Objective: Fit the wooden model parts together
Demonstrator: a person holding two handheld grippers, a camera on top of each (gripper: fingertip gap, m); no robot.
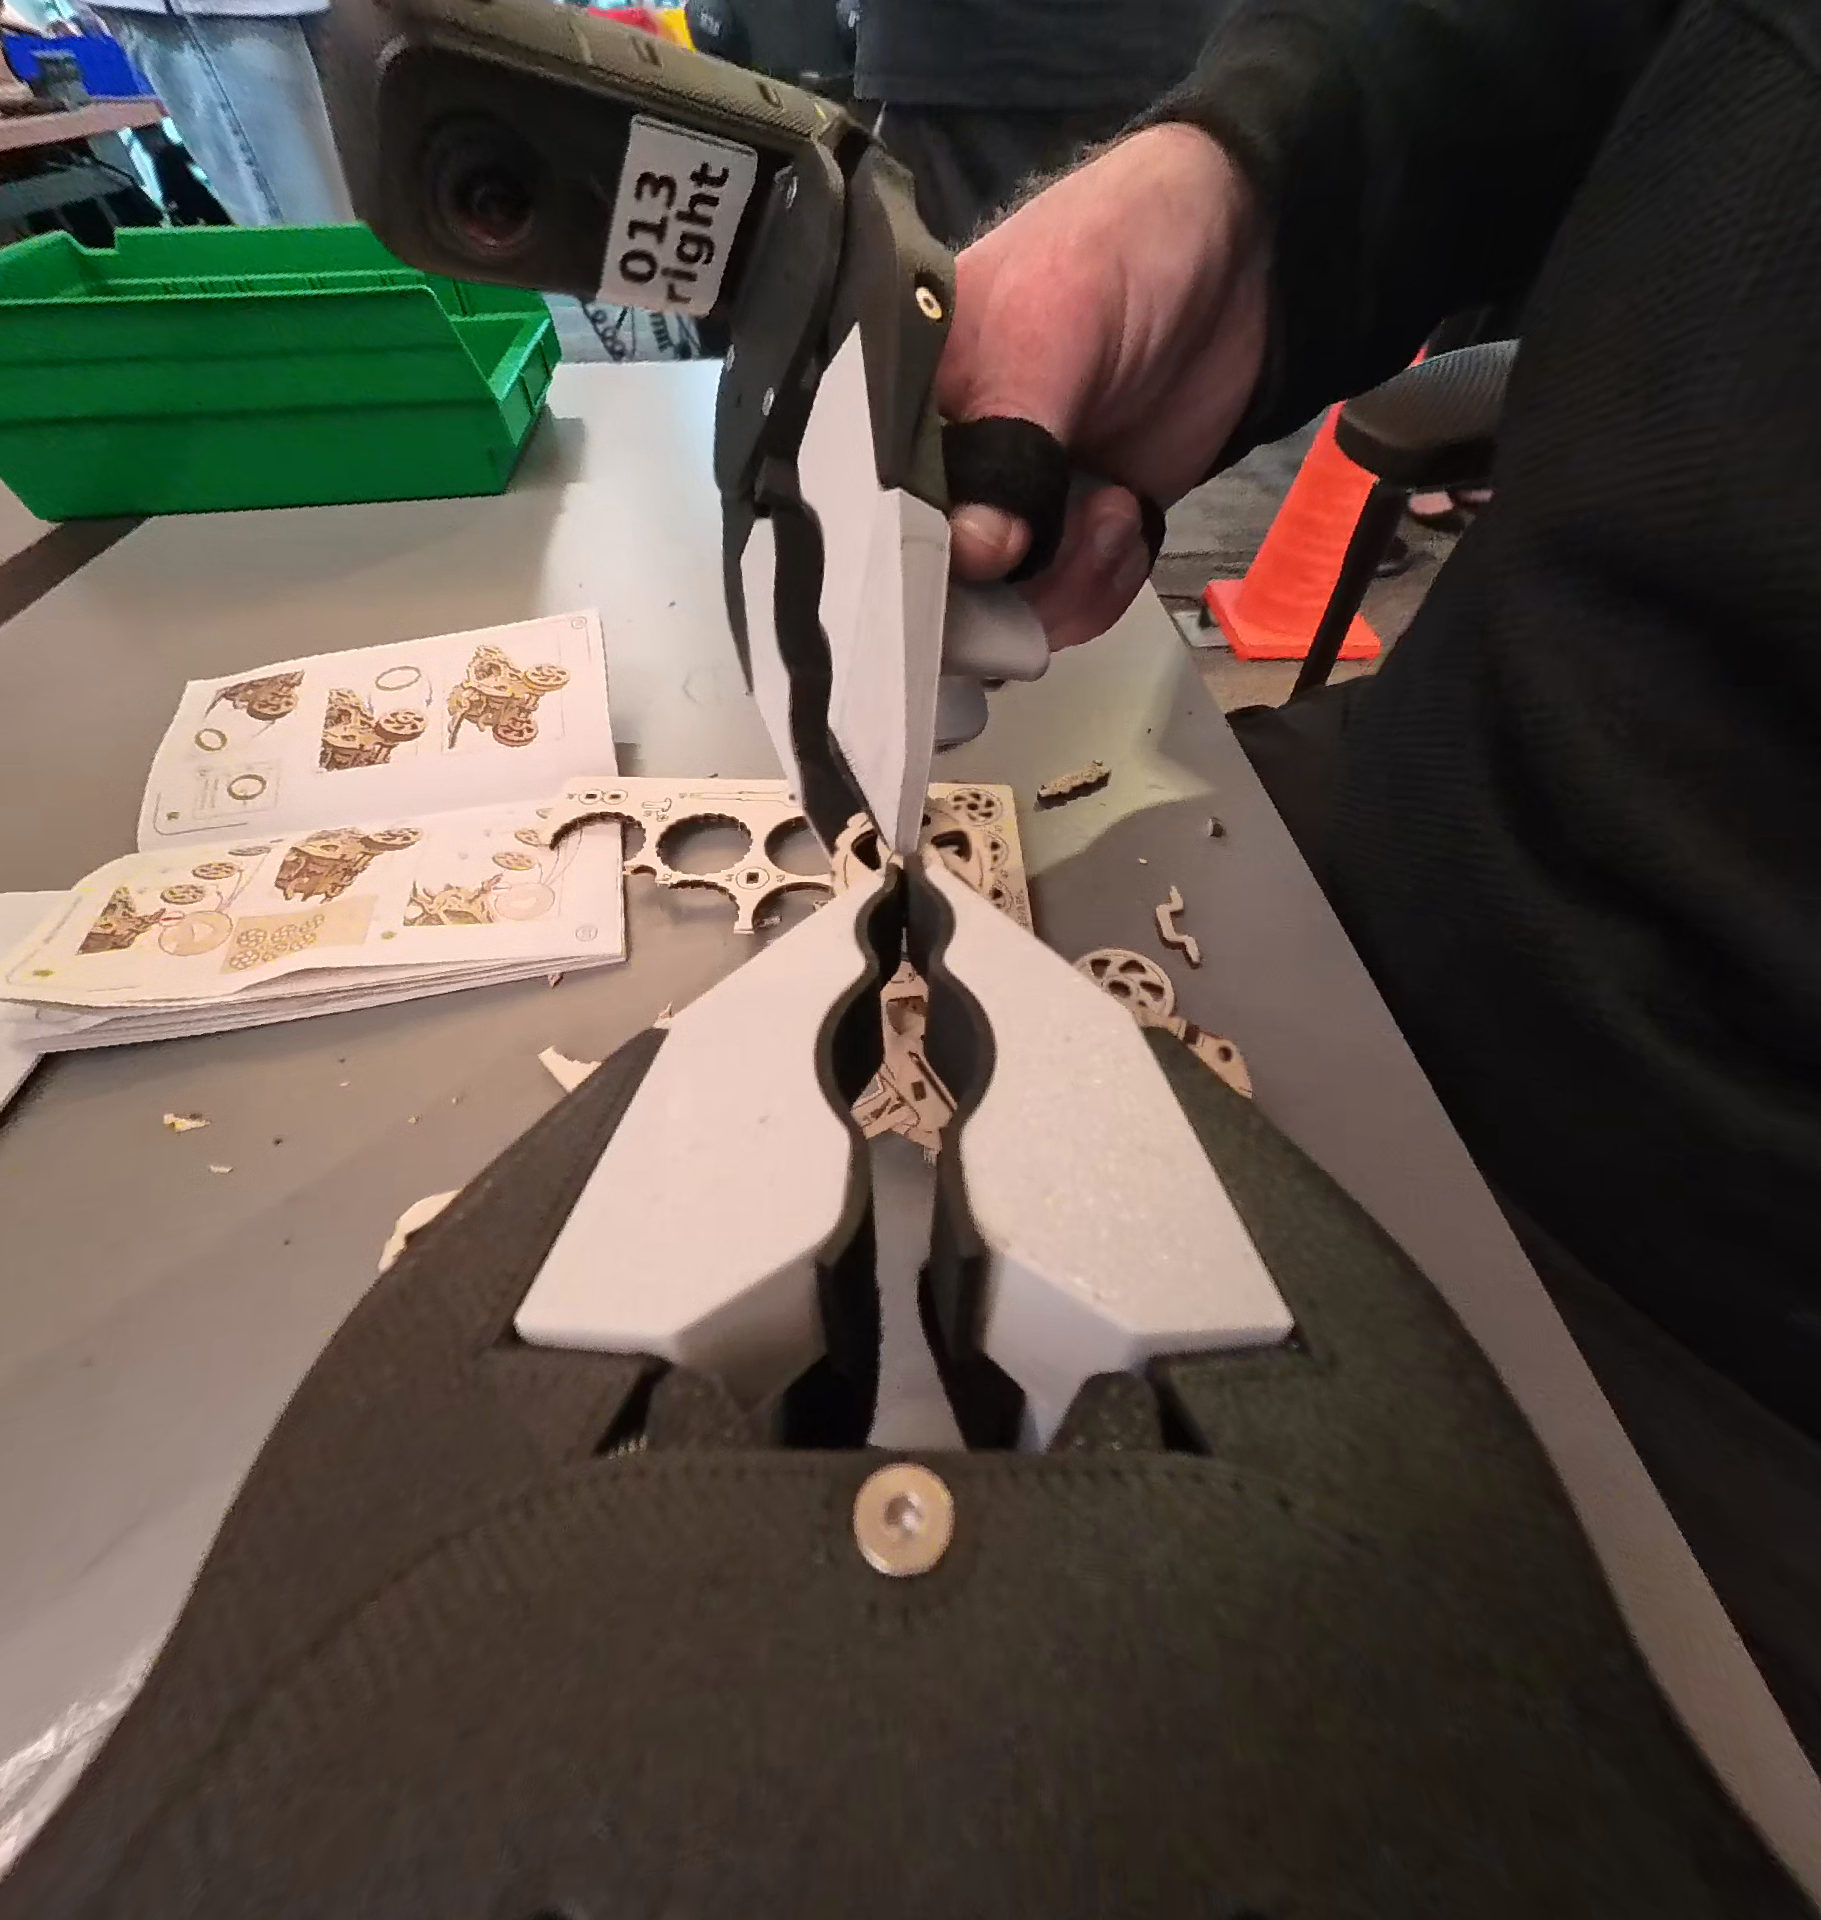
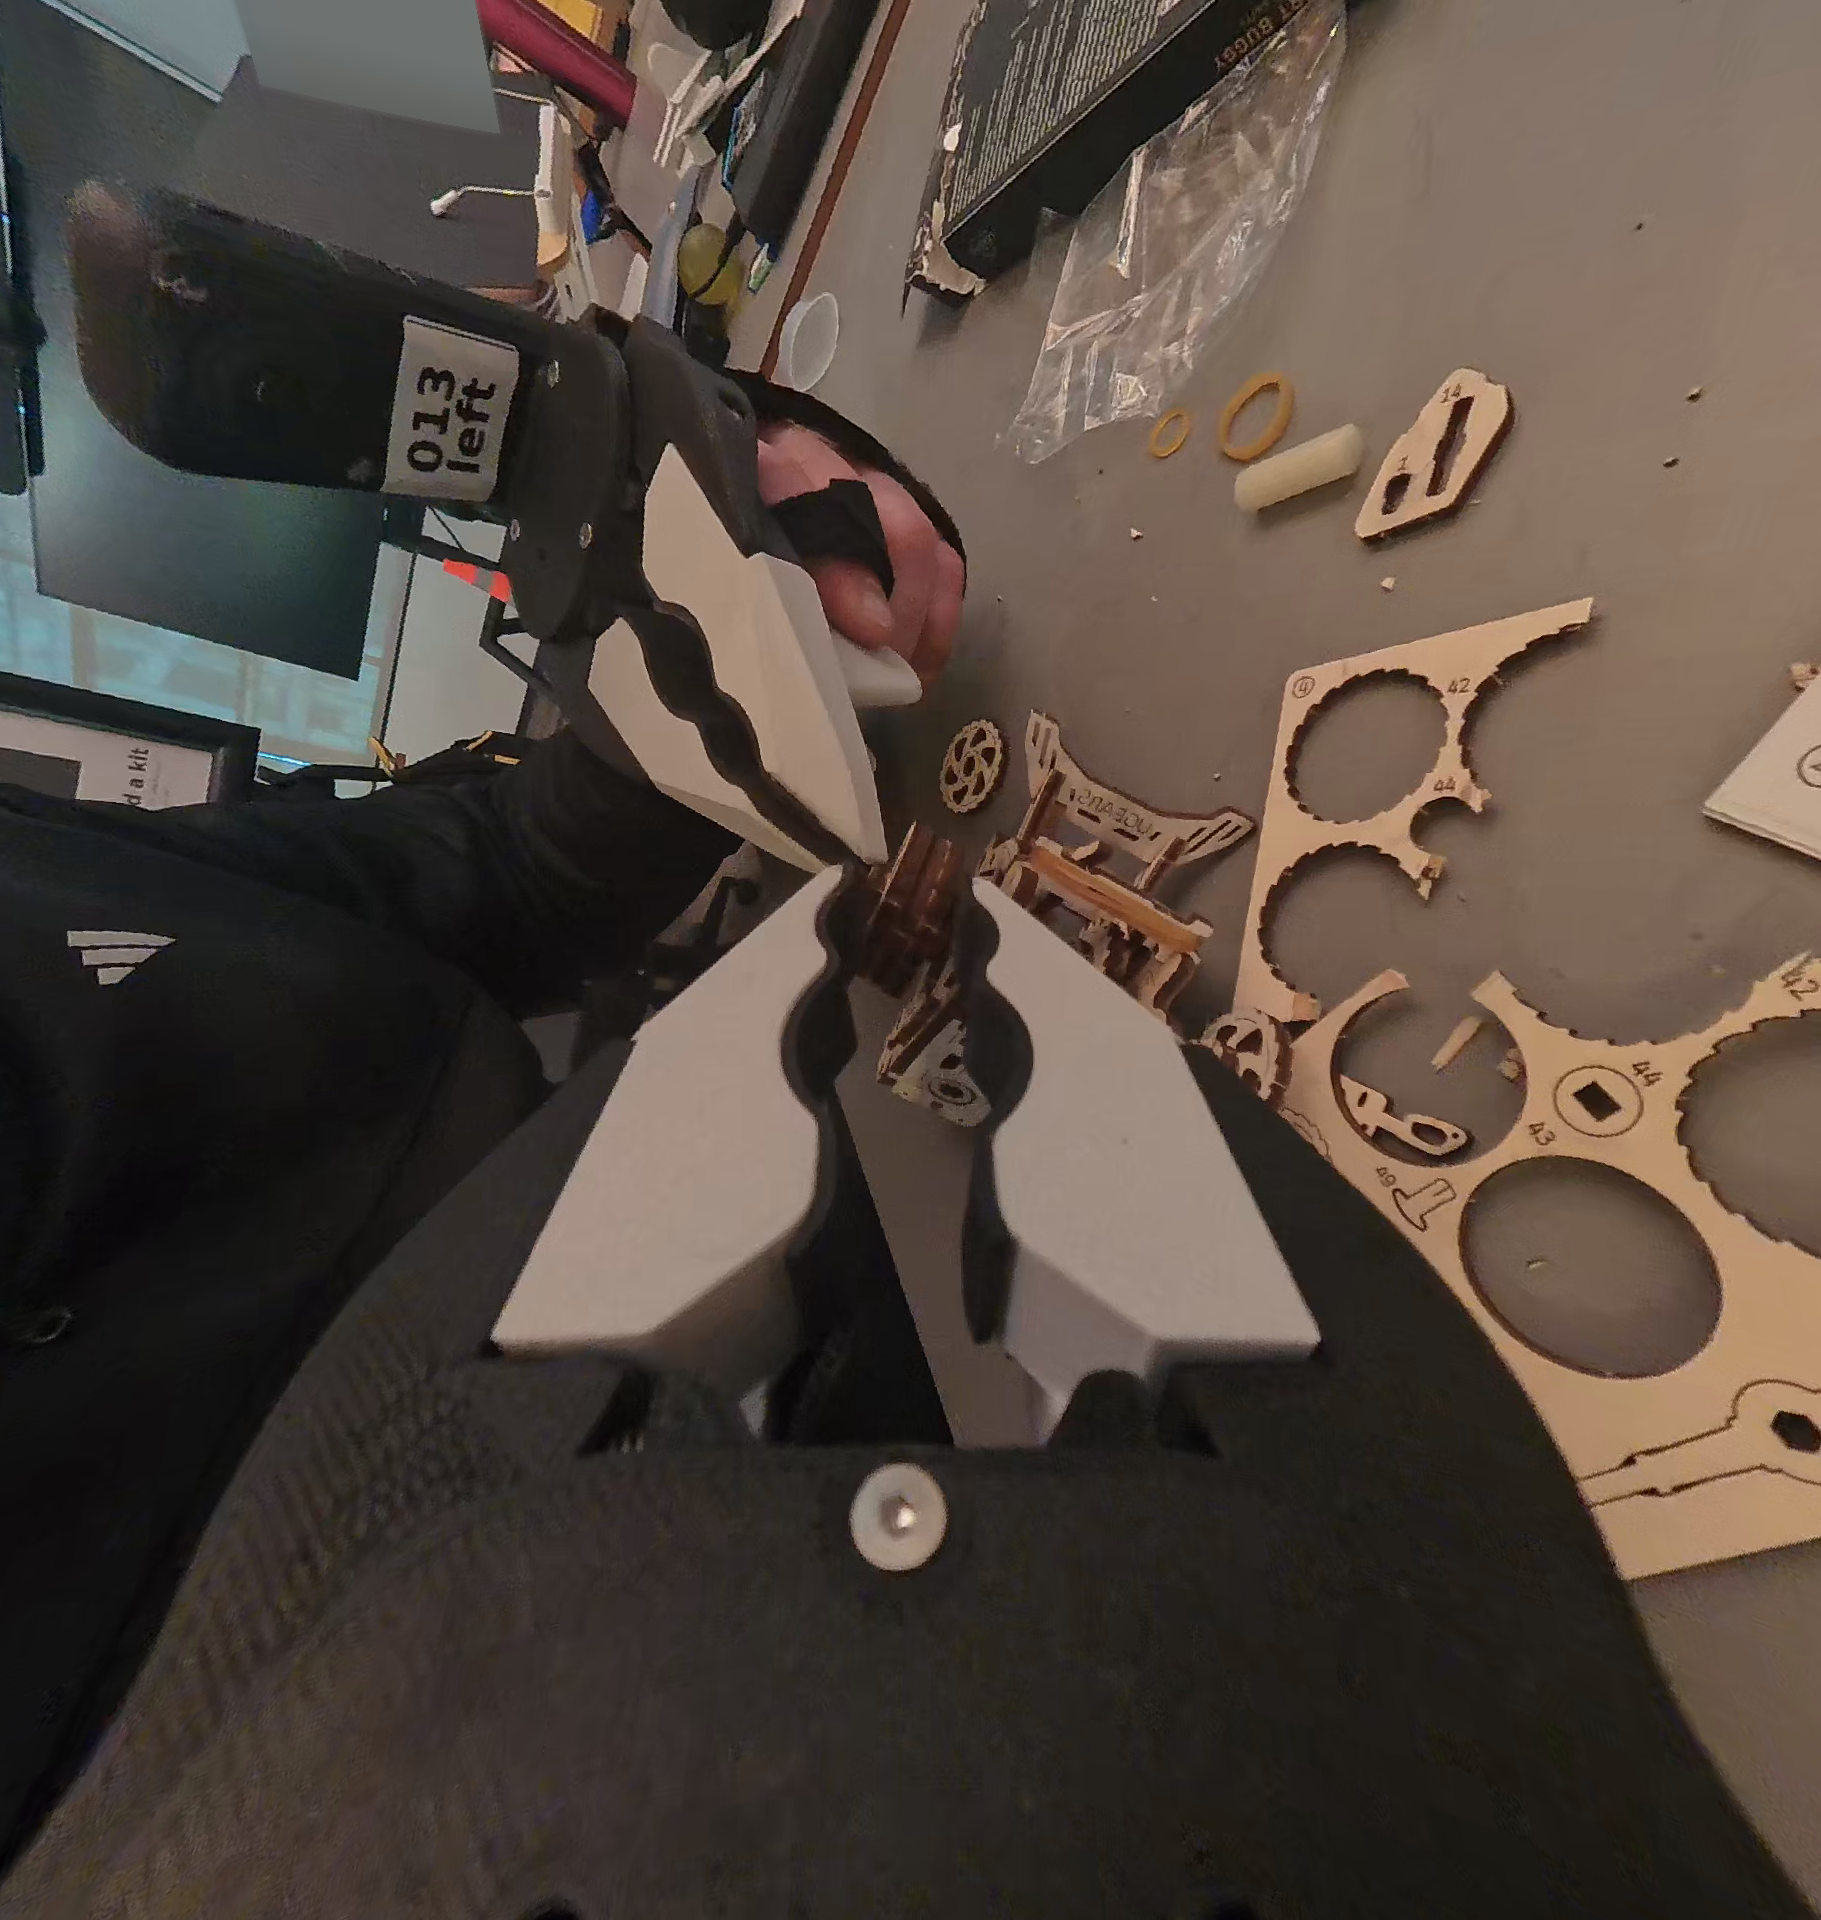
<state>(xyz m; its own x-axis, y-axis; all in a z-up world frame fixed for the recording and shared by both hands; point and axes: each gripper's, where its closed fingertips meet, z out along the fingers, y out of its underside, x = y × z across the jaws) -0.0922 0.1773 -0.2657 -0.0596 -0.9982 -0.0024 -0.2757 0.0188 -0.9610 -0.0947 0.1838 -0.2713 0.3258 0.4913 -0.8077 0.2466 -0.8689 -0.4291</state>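
- Wooden wheel stack (image 2: 911,904): light, thin, brittle plywood; best held by its rims.
- Right gripper (image 2: 906,899): jaws clamp the stack.
- Left gripper (image 2: 854,854): jaws closed, tips at the stack's near-left edge.

Right gripper (image 2: 911,904) closed on a stacked wooden wheel (image 2: 911,914) that belongs to a small wooden sub-assembly (image 2: 937,1049). The left gripper (image 2: 852,854) (seen at upper left, tips together) touches the wheel's near face. On the grey table (image 2: 1508,260): a half-built wooden chassis (image 2: 1114,862), 2 punched-out plywood sheets (image 2: 1405,790), 2 rubber bands (image 2: 1254,418) and a crumpled plastic bag (image 2: 1176,260).
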